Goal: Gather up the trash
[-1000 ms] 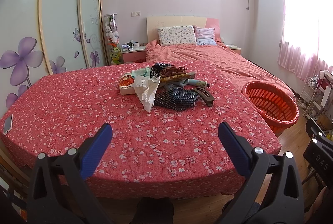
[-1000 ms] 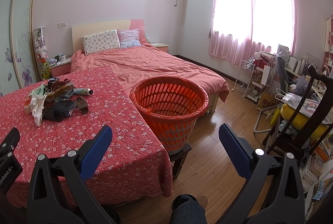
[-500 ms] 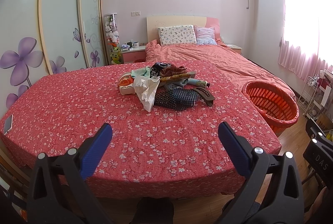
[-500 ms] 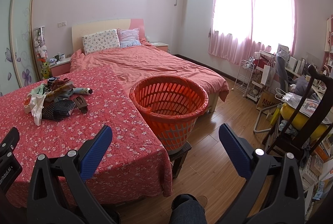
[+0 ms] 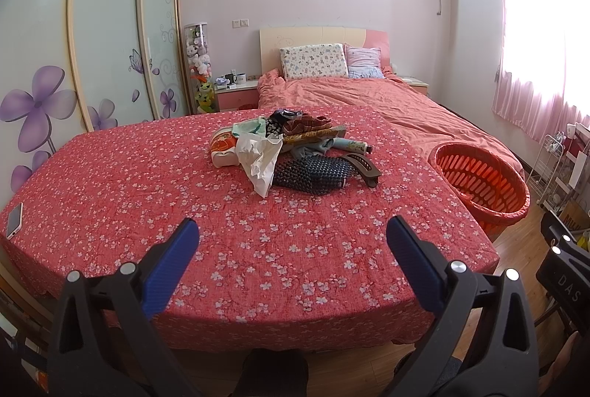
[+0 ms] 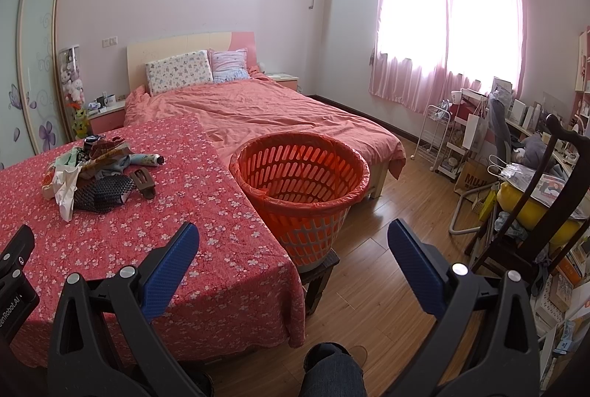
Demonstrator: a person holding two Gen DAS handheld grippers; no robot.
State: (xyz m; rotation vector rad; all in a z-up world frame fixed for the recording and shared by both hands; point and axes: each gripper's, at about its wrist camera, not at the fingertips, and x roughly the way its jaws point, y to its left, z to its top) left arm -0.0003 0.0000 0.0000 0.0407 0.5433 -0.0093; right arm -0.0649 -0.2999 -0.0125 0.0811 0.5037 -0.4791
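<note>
Practically no change: both views match the earlier ones; neither claw has shifted.
Left claw (image 5: pixel 291 242): spread wide, holding nothing, hanging above the near edge of the table (image 5: pixel 110 176), well short of the trash.
Right claw (image 6: pixel 293 242): also wide and holding nothing, facing the basket (image 6: pixel 300 172).
Trash pile (image 5: pixel 291 153): untouched at the table's middle, white crumpled bag (image 5: pixel 260 157) in front.
Basket: beside the table's right edge, seemingly nothing in it.
Meaning: collection not yet begun; a reach toward the pile likely comes first.

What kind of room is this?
It looks like a bedroom. There is a made bed with two pillows against a headboard, a sliding wardrobe with purple flowers, and pink curtains at the window.
</note>
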